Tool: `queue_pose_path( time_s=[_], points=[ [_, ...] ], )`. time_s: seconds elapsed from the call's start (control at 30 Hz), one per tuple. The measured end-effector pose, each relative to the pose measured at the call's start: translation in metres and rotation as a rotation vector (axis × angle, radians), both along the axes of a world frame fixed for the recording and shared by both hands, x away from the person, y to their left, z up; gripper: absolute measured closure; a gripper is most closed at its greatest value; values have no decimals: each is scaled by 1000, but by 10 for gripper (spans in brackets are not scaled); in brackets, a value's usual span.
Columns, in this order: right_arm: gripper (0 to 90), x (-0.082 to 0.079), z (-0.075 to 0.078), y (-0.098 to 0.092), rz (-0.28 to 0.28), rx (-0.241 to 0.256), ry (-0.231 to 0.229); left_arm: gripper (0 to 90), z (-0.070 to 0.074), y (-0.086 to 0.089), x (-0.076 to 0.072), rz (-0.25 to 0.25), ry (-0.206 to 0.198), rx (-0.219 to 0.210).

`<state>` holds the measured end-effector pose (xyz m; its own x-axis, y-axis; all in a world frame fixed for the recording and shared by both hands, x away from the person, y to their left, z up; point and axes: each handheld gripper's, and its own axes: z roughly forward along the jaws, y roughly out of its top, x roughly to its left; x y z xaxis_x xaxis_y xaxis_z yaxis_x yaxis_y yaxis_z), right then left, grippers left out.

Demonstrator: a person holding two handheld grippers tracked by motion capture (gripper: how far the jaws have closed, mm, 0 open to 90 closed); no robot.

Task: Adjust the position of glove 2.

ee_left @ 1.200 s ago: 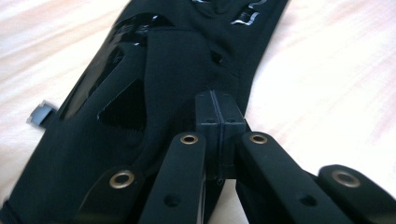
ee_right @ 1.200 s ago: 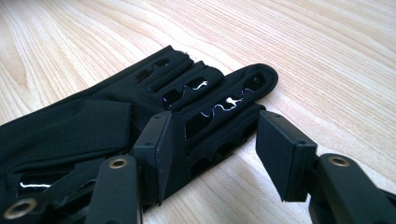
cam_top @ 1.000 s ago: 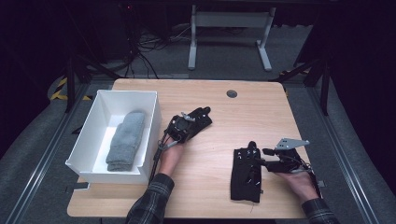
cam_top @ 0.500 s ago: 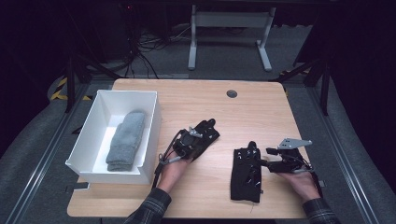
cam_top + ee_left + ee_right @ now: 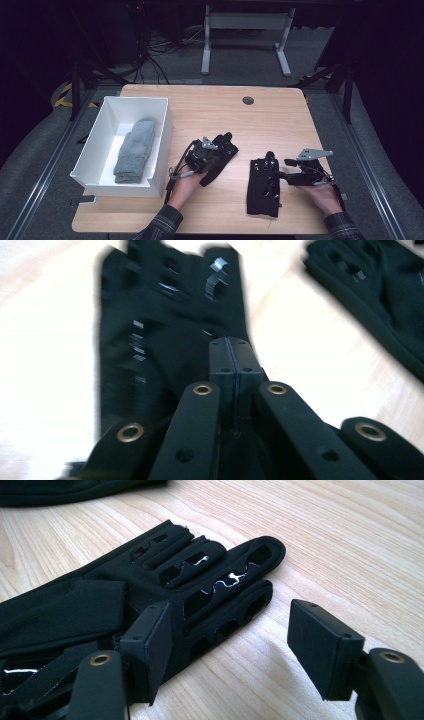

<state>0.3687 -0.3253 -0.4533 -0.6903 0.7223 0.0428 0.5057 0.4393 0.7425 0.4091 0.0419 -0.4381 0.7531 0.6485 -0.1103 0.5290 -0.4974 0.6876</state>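
Observation:
Two black gloves lie on the wooden table (image 5: pixel 210 110). The left glove (image 5: pixel 223 150) (image 5: pixel 165 335) is pinched at its cuff end by my left gripper (image 5: pixel 212 157) (image 5: pixel 232 360), whose jaws are shut on the fabric. The right glove (image 5: pixel 262 187) (image 5: pixel 100 605) lies flat, fingers pointing away from the person, and also appears in the left gripper view (image 5: pixel 370 285). My right gripper (image 5: pixel 281 175) (image 5: pixel 235 642) is open at its right edge: one jaw rests on the glove's fingers, the other hangs over bare wood.
A white box (image 5: pixel 160 130) stands at the table's left and holds a folded grey cloth (image 5: pixel 134 150). A round cable hole (image 5: pixel 248 100) sits near the far edge. Dark floor, cables and a desk frame lie beyond the table.
My left gripper has moved away from the box, toward the person and slightly right, taking the left glove with it. The right gripper and its glove have stayed in place.

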Motion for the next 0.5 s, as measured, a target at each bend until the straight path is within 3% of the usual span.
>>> queue_pose_path(
  time_s=[0.23,0.37,0.5],
  points=[
    [355,0,1,-1,0,4,-2,900,-4,13,13,86,-32,1],
    [355,0,0,-2,-2,2,3,900,-8,17,15,121,-23,15],
    [355,0,0,-2,-1,1,1,900,-14,19,18,132,14,41]
  ],
)
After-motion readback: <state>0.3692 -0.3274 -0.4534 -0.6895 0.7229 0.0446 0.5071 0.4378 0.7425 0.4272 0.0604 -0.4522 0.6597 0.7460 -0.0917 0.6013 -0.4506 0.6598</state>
